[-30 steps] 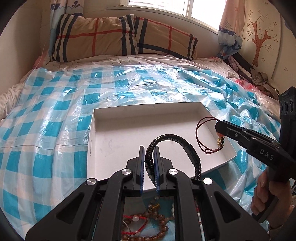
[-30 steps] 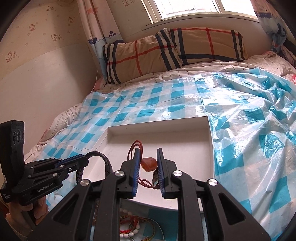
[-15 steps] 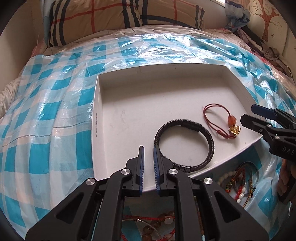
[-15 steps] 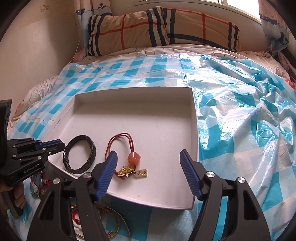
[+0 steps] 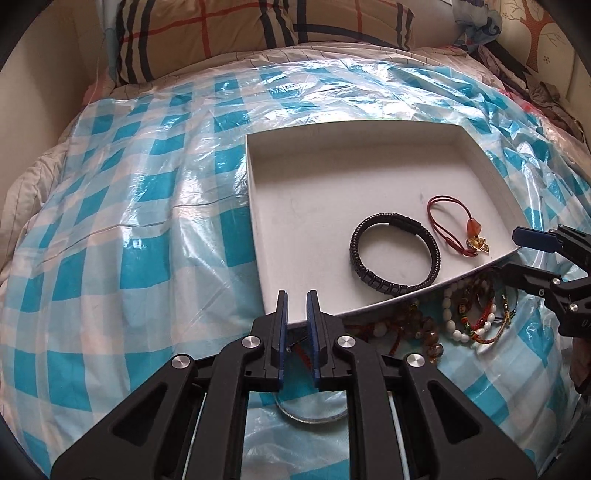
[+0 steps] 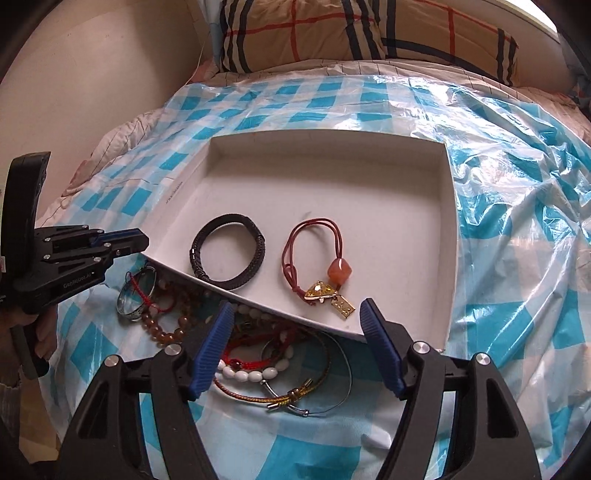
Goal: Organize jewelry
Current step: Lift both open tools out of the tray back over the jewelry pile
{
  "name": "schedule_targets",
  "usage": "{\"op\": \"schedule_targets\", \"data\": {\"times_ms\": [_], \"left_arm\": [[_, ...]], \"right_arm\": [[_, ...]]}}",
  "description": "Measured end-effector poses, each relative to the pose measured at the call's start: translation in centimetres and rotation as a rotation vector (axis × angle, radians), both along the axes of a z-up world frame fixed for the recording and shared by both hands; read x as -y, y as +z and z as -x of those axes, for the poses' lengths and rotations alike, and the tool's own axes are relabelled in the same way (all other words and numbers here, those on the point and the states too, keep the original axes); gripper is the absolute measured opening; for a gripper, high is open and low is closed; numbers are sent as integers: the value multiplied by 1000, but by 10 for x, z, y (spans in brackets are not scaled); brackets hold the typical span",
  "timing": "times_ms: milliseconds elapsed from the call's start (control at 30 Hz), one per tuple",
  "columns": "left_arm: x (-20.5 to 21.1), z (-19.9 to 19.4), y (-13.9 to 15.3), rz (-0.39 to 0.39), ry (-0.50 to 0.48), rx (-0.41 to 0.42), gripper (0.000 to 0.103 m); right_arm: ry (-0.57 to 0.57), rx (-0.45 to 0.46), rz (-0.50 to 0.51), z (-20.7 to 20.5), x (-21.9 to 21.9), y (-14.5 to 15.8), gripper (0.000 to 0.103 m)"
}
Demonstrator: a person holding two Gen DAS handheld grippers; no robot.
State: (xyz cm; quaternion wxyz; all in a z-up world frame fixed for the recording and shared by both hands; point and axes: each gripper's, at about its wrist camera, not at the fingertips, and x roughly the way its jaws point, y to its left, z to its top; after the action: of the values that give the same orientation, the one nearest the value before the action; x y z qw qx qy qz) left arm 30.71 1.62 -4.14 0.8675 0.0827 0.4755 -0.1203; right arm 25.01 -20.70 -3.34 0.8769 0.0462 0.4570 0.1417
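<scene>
A white tray [image 5: 255, 206] [image 6: 452, 221] lies on the bed. In it lie a black braided bracelet [image 5: 394, 258] [image 6: 229, 256] and a red cord bracelet with an orange bead and gold charms [image 5: 456, 230] [image 6: 317, 266]. A heap of bead bracelets and bangles [image 5: 461, 317] [image 6: 258, 354] lies on the sheet by the tray's near edge. My left gripper [image 5: 296, 295] [image 6: 142, 238] is nearly shut and empty, at the tray's near left corner. My right gripper [image 6: 297, 317] [image 5: 517, 251] is open and empty above the heap.
A blue-and-white checked plastic sheet [image 5: 129, 240] [image 6: 517, 221] covers the bed. Plaid pillows [image 5: 240, 33] [image 6: 351, 33] lie at the head. A wall [image 6: 92, 74] runs along the left. Clothes [image 5: 546, 92] are piled at the far right.
Both grippers let go of their bracelets, which now lie in the tray. Both then pulled back toward the heap; the right one opened wide.
</scene>
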Motion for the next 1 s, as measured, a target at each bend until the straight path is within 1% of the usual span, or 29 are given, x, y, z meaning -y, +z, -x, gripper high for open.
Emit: {"op": "schedule_targets", "data": {"times_ms": [67, 133, 267, 400, 467, 533, 600, 667, 733, 767, 833, 900, 1000], "left_arm": [[-8, 13, 7, 23, 8, 5, 11], [-14, 27, 6, 42, 6, -6, 13], [-21, 51, -9, 66, 10, -41, 15], [-20, 65, -23, 76, 15, -56, 16], [-18, 67, -27, 73, 10, -60, 18], [-17, 68, -29, 70, 9, -58, 22], [-17, 67, -30, 72, 7, -59, 27], [-16, 66, -28, 76, -1, -56, 29], [-15, 67, -26, 75, -17, -51, 34], [-14, 67, -25, 76, -26, -48, 37], [-11, 67, -25, 72, -47, -46, 38], [-9, 66, -27, 58, -61, -42, 39], [-2, 64, -31, 24, -86, -22, 38]], "right_arm": [[-20, 19, -15, 9, 6, 8, 69], [-20, 11, -23, 20, 10, 9, 70], [-9, -36, -7, 37, 13, -8, 70], [-32, -35, -21, 42, 20, -16, 70], [-30, -29, -14, 41, 19, -16, 69], [-27, -35, -13, 35, 18, -19, 63], [-32, -38, -12, 30, 17, -22, 60], [-44, -43, -10, 25, 19, -25, 60], [-55, -50, -8, 22, 21, -27, 60], [-58, -47, -5, 22, 22, -27, 60], [-63, -3, 25, 27, 20, -20, 59], [-24, 29, 12, 31, 14, -13, 59], [47, 11, -13, 30, 0, -14, 59]]}}
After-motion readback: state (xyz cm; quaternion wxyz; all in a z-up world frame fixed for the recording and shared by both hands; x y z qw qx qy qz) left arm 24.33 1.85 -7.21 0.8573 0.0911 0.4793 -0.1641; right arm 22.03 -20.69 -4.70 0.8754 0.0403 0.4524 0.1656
